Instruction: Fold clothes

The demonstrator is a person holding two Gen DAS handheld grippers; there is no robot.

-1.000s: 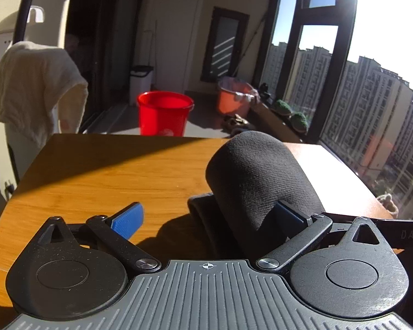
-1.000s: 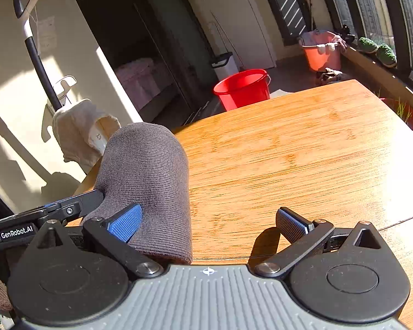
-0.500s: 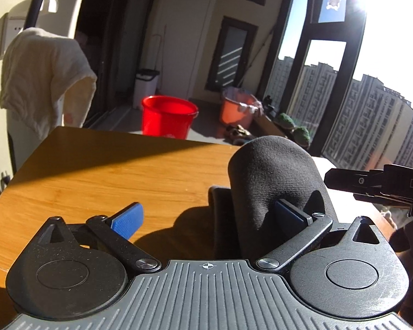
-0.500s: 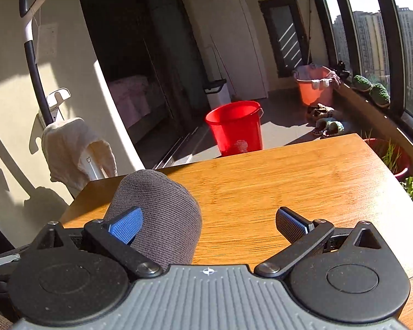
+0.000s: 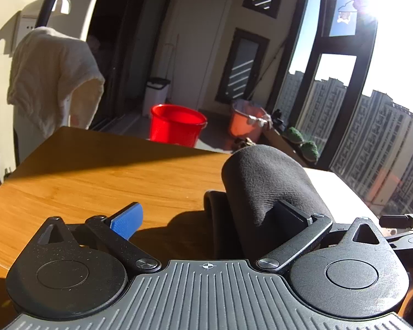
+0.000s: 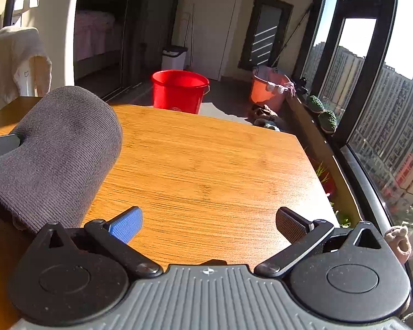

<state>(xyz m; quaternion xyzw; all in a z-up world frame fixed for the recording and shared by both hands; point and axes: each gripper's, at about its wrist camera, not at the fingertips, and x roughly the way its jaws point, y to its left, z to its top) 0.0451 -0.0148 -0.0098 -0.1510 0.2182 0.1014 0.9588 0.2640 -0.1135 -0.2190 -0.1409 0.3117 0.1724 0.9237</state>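
A dark grey knit garment (image 5: 269, 181), folded into a thick rounded bundle, lies on the wooden table (image 5: 102, 181). My left gripper (image 5: 209, 217) is open, and the bundle rests against the inner side of its right finger (image 5: 291, 214). In the right wrist view the same garment (image 6: 55, 151) lies at the left, beside and just beyond the blue left finger pad (image 6: 125, 225). My right gripper (image 6: 208, 224) is open over bare wood with nothing between its fingers. Part of the right gripper's body (image 5: 399, 220) shows at the right edge of the left wrist view.
Beyond the table's far edge stand a red bucket (image 6: 180, 90), an orange basin (image 6: 267, 90) and a white bin (image 6: 173, 57). A cream towel (image 5: 52, 77) hangs at the left. A tall window (image 6: 371, 82) runs along the right, past the table's right edge (image 6: 311, 162).
My right gripper has shifted to the right, so the garment now lies left of its blue finger instead of covering it. The left gripper stays open against the bundle.
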